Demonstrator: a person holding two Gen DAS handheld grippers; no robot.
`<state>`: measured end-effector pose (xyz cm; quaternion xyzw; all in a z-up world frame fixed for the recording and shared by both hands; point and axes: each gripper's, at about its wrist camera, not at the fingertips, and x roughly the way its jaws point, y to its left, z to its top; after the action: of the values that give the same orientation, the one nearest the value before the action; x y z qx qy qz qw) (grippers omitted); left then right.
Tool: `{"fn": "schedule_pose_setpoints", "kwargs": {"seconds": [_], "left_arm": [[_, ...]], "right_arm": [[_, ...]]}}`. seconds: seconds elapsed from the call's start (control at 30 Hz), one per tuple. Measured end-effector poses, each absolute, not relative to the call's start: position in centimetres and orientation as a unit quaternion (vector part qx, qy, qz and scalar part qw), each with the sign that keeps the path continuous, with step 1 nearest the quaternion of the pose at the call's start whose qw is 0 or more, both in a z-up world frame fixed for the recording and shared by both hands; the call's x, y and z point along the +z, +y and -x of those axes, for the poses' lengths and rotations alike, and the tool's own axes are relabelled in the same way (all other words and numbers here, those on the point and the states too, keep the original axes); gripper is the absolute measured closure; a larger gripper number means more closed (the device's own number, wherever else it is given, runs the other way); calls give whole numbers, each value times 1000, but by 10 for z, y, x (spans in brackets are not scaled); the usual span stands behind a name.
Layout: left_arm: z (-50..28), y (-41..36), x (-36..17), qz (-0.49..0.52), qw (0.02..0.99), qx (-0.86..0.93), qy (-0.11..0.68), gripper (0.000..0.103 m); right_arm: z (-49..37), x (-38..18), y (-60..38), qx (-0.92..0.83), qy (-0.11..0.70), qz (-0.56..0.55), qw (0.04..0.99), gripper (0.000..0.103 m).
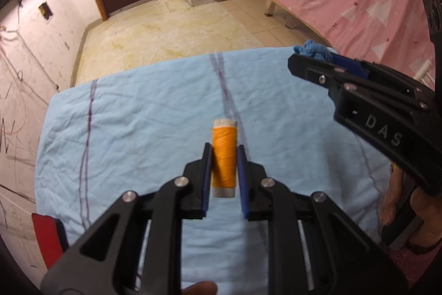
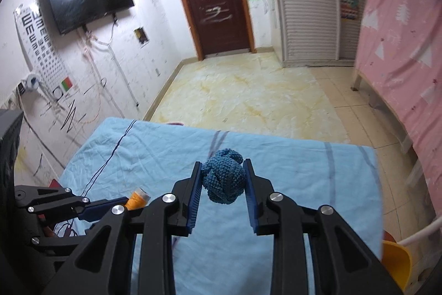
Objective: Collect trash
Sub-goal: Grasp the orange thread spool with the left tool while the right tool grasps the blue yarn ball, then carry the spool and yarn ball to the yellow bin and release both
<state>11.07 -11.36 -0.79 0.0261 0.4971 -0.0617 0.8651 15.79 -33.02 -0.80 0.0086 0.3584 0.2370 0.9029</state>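
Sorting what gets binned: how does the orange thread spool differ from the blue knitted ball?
The orange thread spool is a smooth, rigid-looking cylinder with pale ends; the blue knitted ball is a lumpy, soft-looking, textured bundle. The spool sits between the fingers of the left hand-held gripper, the ball between those of the right hand-held gripper. The spool is slimmer, so its jaws stand closer together. Both are gripped above the light blue sheet.

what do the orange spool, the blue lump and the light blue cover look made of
Orange spool: matte wound thread, fine strand lines, on a pale core, likely plastic or card. Blue knitted lump: soft yarn, with visible looped stitches. Light blue cover: thin woven fabric, probably cotton, matte and creased.
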Motion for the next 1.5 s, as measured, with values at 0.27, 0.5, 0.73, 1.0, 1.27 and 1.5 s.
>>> {"fn": "schedule_pose_setpoints", "kwargs": {"seconds": [0.27, 0.5, 0.73, 1.0, 1.27, 1.5], "left_arm": [[-103, -167, -3, -55, 867, -96, 487, 87], [-96, -208, -4, -80, 863, -119, 484, 87], [-89, -252, -3, -95, 858, -149, 482, 87], [-81, -306, -3, -109, 849, -196, 479, 87], [-79, -358, -11, -105, 830, -246, 489, 87], [-87, -387, -20, -78, 822, -281, 490, 87]], "right_arm": [[-131, 1, -414, 183, 339, -53, 921, 80], [-110, -6, -474, 144, 329, -89, 929, 80], [-83, -20, -530, 106, 319, -126, 933, 80], [-55, -45, -585, 40, 319, -140, 937, 80], [-41, -75, -621, 13, 337, -158, 928, 80], [-39, -92, -631, 2, 355, -155, 922, 80]]}}
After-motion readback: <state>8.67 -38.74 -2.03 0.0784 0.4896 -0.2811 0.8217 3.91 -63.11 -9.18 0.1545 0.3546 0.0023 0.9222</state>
